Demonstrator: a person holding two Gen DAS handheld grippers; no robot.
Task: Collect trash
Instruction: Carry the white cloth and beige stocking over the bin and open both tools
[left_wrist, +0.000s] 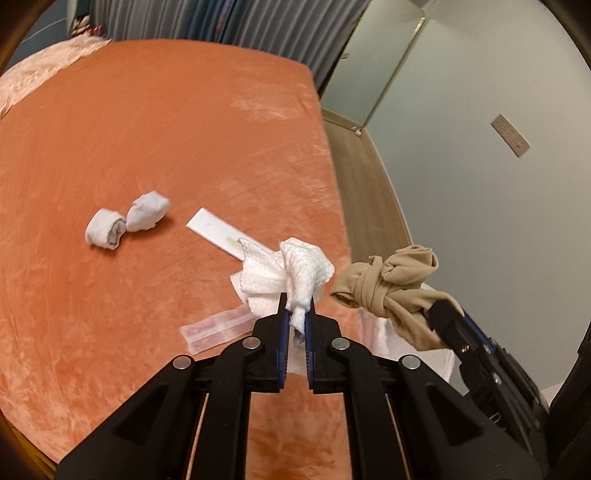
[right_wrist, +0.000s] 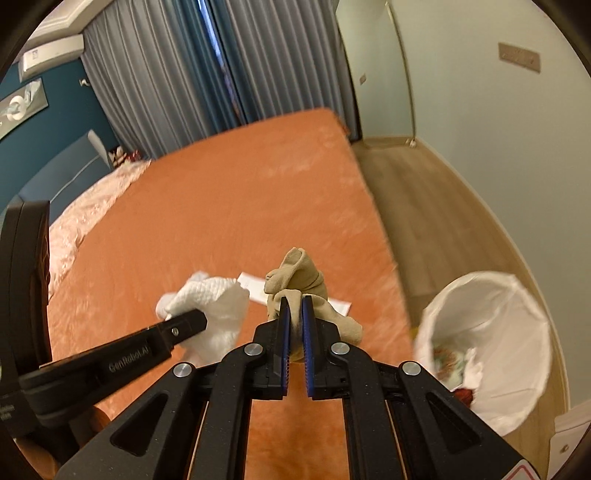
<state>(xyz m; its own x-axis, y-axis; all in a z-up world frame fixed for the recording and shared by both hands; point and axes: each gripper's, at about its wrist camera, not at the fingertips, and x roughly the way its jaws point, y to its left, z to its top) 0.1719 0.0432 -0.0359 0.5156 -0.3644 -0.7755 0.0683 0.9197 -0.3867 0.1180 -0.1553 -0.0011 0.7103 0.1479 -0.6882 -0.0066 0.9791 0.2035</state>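
Looking along the left claw (left_wrist: 298, 301), its jaws are clamped on a crumpled white paper towel (left_wrist: 291, 271), held clear above the orange bed (left_wrist: 147, 129). Two rolled grey socks (left_wrist: 123, 221), a flat white packet (left_wrist: 216, 232) and a clear wrapper (left_wrist: 216, 328) lie on the bed beyond.

From the right wrist, the right claw (right_wrist: 295, 306) pinches a knotted tan stocking (right_wrist: 295, 275). The white-lined bin (right_wrist: 487, 343) stands on the floor to its right, off the bed's edge, so the right claw looks nearer to it.
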